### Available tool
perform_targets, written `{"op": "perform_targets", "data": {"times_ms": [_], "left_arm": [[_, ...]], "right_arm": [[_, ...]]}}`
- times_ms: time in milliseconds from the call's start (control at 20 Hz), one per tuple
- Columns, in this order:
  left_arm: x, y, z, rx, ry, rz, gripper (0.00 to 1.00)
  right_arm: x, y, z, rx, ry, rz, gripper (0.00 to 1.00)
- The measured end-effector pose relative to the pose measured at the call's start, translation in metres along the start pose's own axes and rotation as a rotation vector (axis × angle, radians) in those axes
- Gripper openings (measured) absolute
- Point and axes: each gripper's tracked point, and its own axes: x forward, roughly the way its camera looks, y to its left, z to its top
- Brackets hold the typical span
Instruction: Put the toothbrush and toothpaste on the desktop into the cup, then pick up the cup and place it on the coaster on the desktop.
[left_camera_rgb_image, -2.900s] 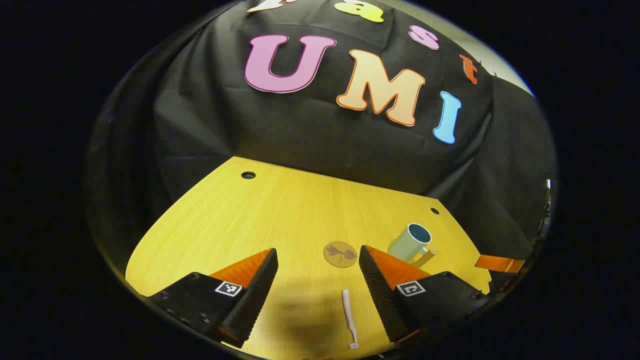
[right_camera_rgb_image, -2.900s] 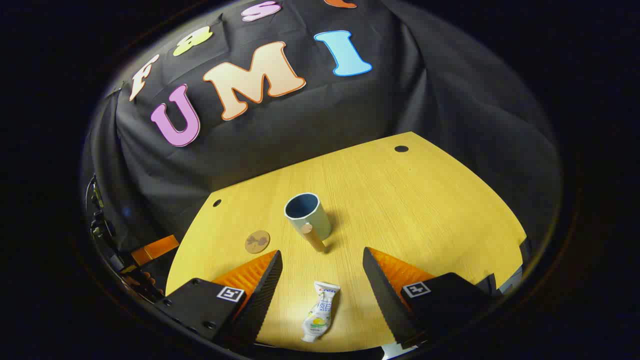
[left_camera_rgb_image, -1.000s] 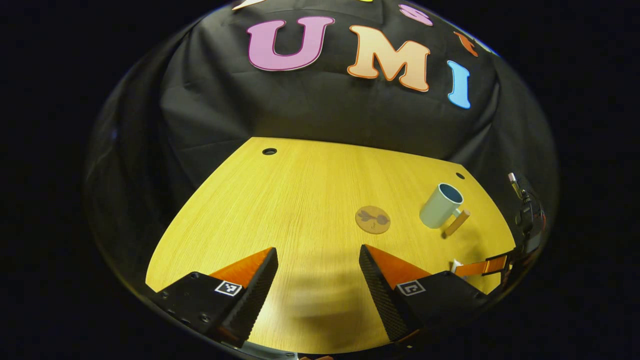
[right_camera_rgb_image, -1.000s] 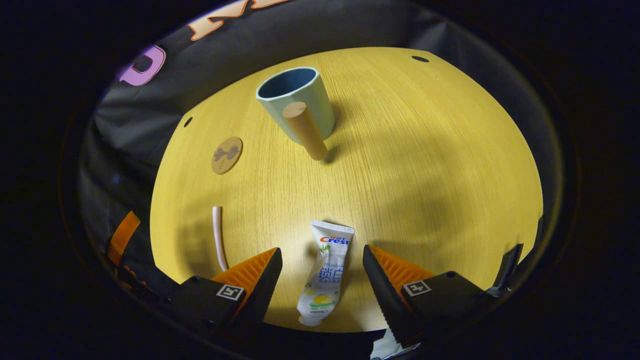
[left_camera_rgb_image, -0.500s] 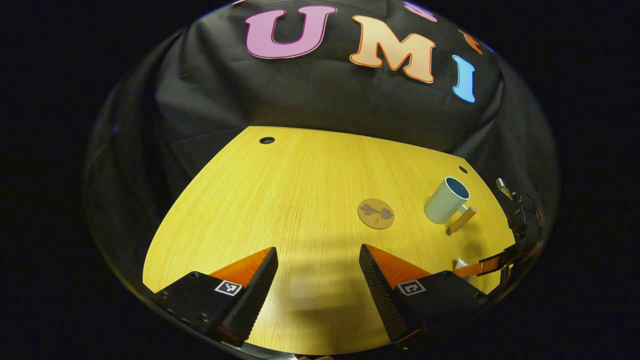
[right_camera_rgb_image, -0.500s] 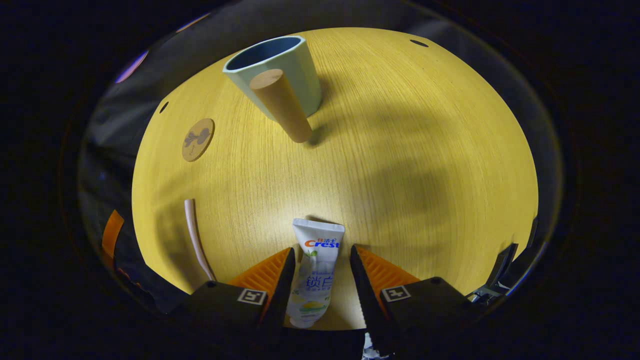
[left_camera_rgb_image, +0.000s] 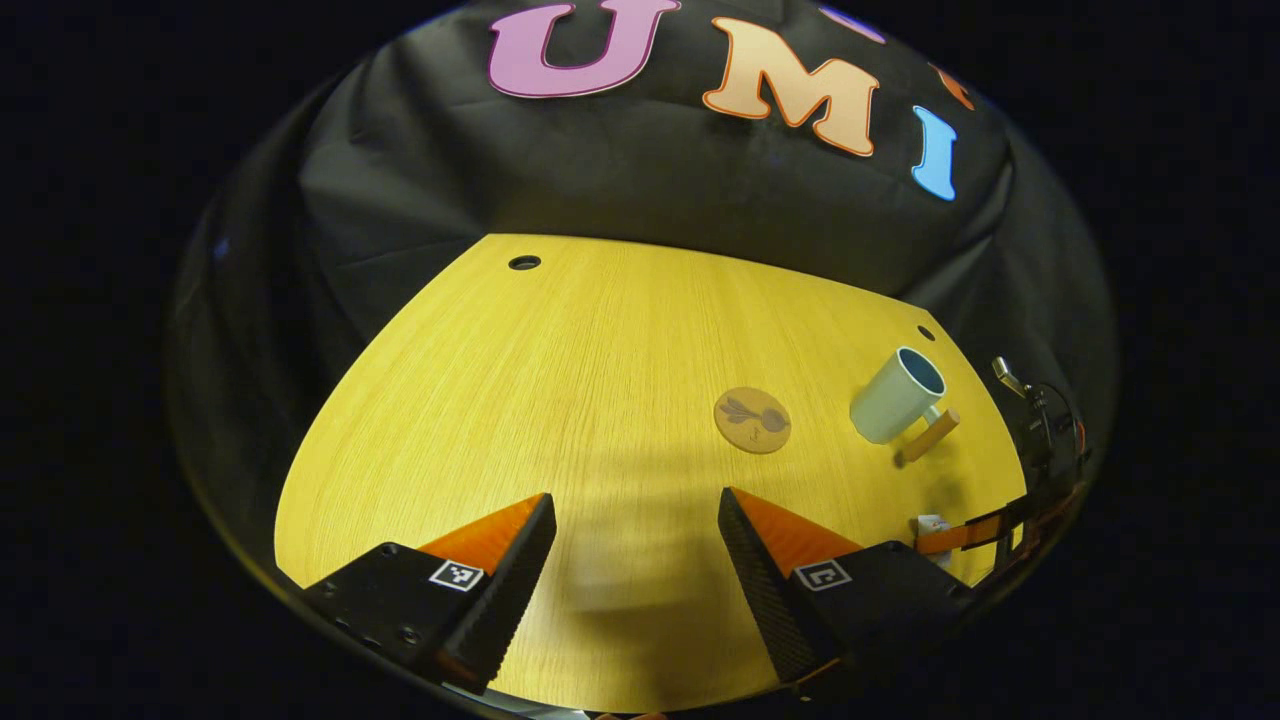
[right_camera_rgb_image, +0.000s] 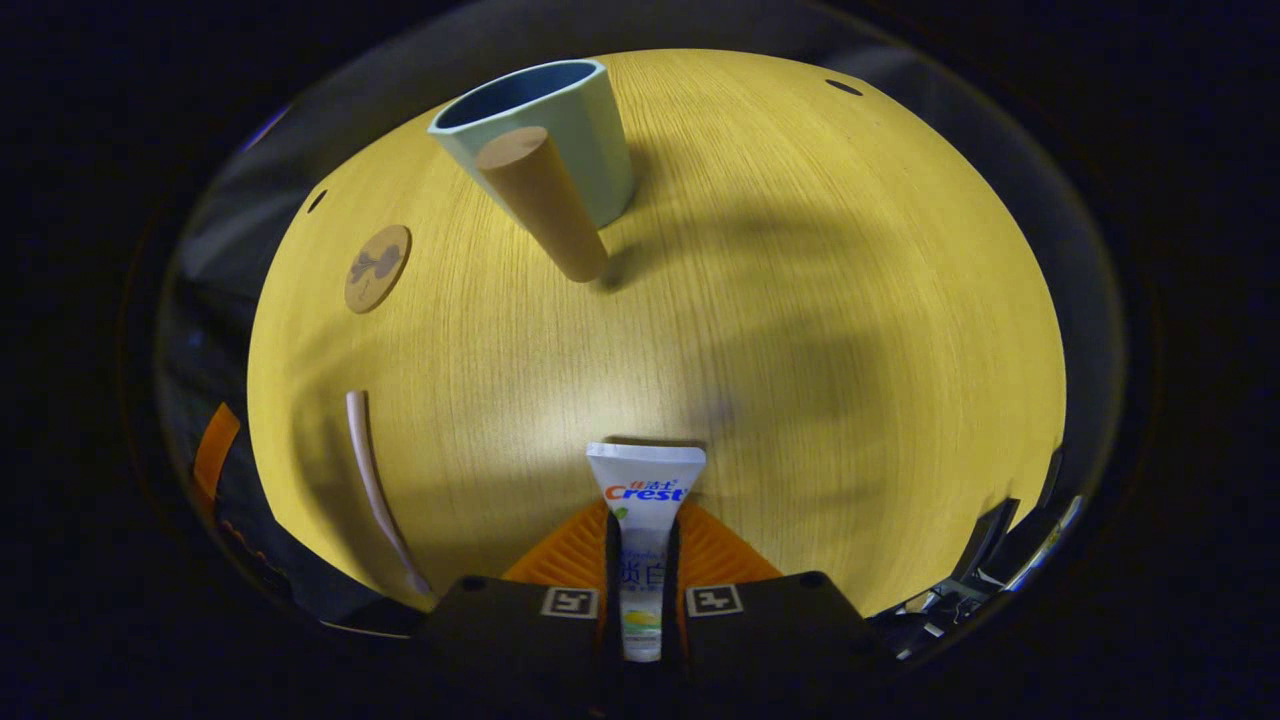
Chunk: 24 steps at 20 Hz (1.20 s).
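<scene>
in the right gripper view the right gripper (right_camera_rgb_image: 641, 560) has its two fingers pressed in against the toothpaste (right_camera_rgb_image: 643, 510), pinching the tube across its lower body so that the flat crimped end sticks forward past the fingertips and the cap end sits back between the finger bases. the tube lies lengthwise along the fingers, low over the desktop (right_camera_rgb_image: 850, 300); whether it is lifted off the wood or touching it i cannot tell. off to the left of that gripper the toothbrush (right_camera_rgb_image: 375, 490) lies flat on the wood, a pale slim curved stick, well apart from the tube. farther ahead stands the cup (right_camera_rgb_image: 545, 130), upright, pale outside and dark blue inside, with a round wooden handle (right_camera_rgb_image: 540, 200) slanting down toward the camera. to the cup's left, near but apart from it, the coaster (right_camera_rgb_image: 377, 268) lies flat, a small round wooden disc with a dark figure on it. in the left gripper view the left gripper (left_camera_rgb_image: 637, 545) is spread wide with nothing between its fingers, held above bare wood at the near side of the desktop. beyond its right finger lies the coaster (left_camera_rgb_image: 752, 420), and farther right the cup (left_camera_rgb_image: 895, 396) with its handle pointing right.
</scene>
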Motion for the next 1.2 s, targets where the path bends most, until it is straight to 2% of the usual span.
{"op": "perform_targets", "data": {"times_ms": [50, 100, 400, 650, 900, 1200], "left_arm": [[0.0, -0.001, -0.001, -0.006, 0.007, -0.004, 0.95], [0.001, -0.001, -0.003, -0.011, 0.016, -0.008, 0.96], [-0.002, -0.001, -0.013, 0.008, 0.114, -0.022, 0.96], [-0.007, -0.001, -0.03, 0.011, 0.288, -0.022, 0.96], [-0.014, 0.004, -0.043, 0.019, 0.458, -0.008, 0.95], [-0.01, 0.005, -0.046, 0.037, 0.553, 0.039, 0.92]], "right_arm": [[0.001, 0.0, 0.001, -0.005, -0.001, 0.006, 0.19], [0.002, 0.001, 0.001, -0.008, -0.007, 0.012, 0.14], [0.002, 0.002, 0.002, 0.038, -0.059, 0.053, 0.16], [-0.017, -0.002, 0.01, 0.075, -0.136, 0.13, 0.16], [-0.027, -0.017, 0.009, 0.069, -0.152, 0.155, 0.16], [-0.033, -0.042, 0.018, 0.078, -0.161, 0.178, 0.16]]}}
